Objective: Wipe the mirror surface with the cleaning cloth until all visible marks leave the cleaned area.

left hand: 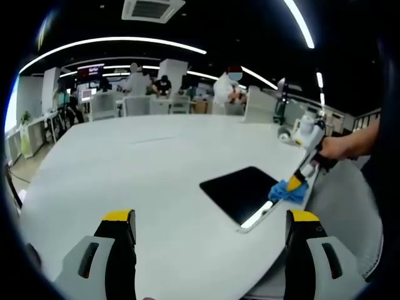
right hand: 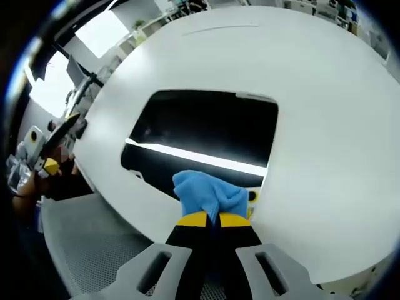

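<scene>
At frame centre of right gripper view, dark glossy rounded-rectangle mirror [right hand: 206,134] lay flat, long axis left-right; right gripper [right hand: 212,219] pinched crumpled blue cleaning cloth [right hand: 206,194] on its lower edge; left gripper [left hand: 209,228] gaped wide, empty, over white table [left hand: 125,169].

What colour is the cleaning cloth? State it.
Blue. The cleaning cloth shows best in the right gripper view.

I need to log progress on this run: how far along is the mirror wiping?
Done: the right gripper is shut on the blue cloth and has it at the mirror's near edge. In hand: a wipe at that edge. The left gripper hangs open over the white table. Left: most of the glass; marks cannot be made out.
</scene>
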